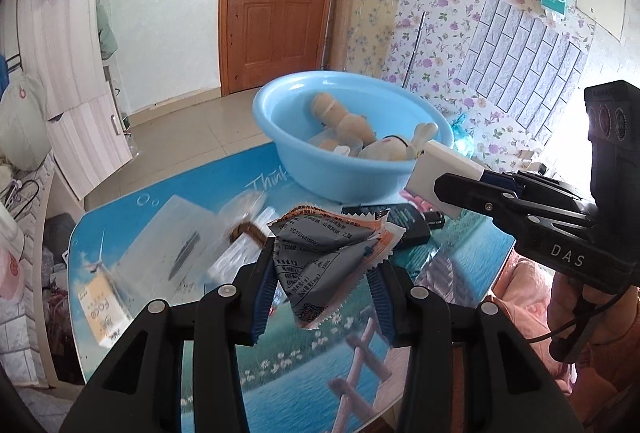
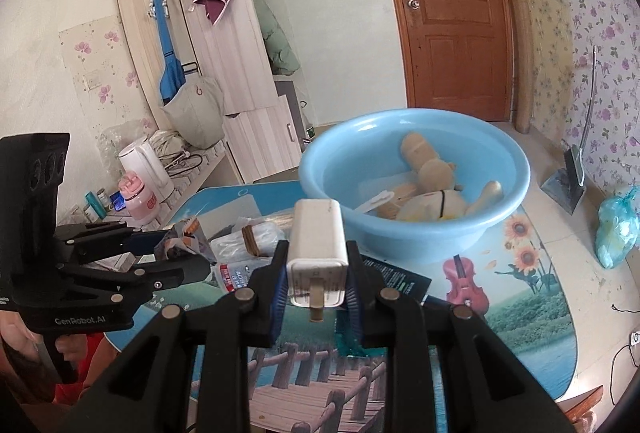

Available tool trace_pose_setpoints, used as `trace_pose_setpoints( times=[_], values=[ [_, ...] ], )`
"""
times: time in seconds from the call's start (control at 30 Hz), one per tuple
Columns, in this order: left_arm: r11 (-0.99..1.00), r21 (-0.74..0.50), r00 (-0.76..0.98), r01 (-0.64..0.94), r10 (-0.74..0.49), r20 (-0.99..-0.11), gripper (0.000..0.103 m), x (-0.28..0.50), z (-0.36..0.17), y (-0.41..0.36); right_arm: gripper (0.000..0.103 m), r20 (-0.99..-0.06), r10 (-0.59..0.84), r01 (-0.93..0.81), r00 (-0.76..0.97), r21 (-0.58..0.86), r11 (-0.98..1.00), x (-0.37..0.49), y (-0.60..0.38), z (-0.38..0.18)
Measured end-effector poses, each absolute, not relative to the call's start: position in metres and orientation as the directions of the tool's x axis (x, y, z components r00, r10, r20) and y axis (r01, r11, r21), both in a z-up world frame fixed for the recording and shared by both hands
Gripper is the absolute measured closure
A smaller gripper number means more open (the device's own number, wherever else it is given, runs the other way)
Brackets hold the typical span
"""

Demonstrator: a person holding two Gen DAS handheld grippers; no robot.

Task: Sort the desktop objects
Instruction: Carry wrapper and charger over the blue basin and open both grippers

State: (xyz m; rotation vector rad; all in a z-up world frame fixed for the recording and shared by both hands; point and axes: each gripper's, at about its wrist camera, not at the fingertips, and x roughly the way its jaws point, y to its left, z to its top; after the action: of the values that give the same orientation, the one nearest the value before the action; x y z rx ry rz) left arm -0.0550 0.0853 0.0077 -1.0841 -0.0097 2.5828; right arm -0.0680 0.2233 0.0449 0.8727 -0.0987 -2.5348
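My left gripper [image 1: 322, 269] is shut on a crumpled grey and orange snack wrapper [image 1: 320, 257], held above the picture-printed table [image 1: 304, 365]. My right gripper [image 2: 316, 285] is shut on a white charger plug [image 2: 318, 253], its prong pointing back at the camera. In the left wrist view the same charger plug [image 1: 444, 181] hangs just beside the rim of the light blue basin [image 1: 320, 169]. The light blue basin [image 2: 416, 233] holds a beige plush toy [image 2: 428, 169] and other small items. The left gripper [image 2: 176, 257] with its wrapper also shows at the left of the right wrist view.
On the table lie a clear plastic box [image 1: 176, 245], a yellow and white "Face" pack [image 1: 104, 309], a black flat packet [image 2: 400, 279], a clear bag with brown items [image 2: 256, 237] and a small bottle [image 2: 236, 275]. A kettle [image 2: 146, 163] and pink cup [image 2: 138, 199] stand off to the left.
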Motion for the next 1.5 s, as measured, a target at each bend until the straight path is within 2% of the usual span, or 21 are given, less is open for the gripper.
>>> trace_pose_setpoints(
  times=[0.53, 0.97, 1.23, 1.5],
  values=[
    [-0.933, -0.13, -0.649, -0.335, 0.328, -0.686, 0.061, -0.106, 0.018, 0.115, 0.078, -0.573, -0.387, 0.316, -0.723, 0.225, -0.922, -0.118, 0.263, 0.038],
    [-0.924, -0.071, -0.618, -0.376, 0.308, -0.723, 0.06, -0.164, 0.01, 0.159, 0.078, -0.561, -0.418, 0.35, -0.714, 0.231, -0.908, -0.147, 0.268, 0.031],
    [-0.922, -0.075, -0.606, -0.38, 0.31, -0.732, 0.049, -0.17, 0.003, 0.162, 0.077, -0.578, -0.408, 0.334, -0.707, 0.236, -0.913, -0.152, 0.275, 0.021],
    [-0.928, -0.076, -0.622, -0.365, 0.304, -0.722, 0.048, -0.151, 0.007, 0.147, 0.076, -0.586, -0.394, 0.328, -0.708, 0.222, -0.918, -0.147, 0.268, 0.025]
  ],
)
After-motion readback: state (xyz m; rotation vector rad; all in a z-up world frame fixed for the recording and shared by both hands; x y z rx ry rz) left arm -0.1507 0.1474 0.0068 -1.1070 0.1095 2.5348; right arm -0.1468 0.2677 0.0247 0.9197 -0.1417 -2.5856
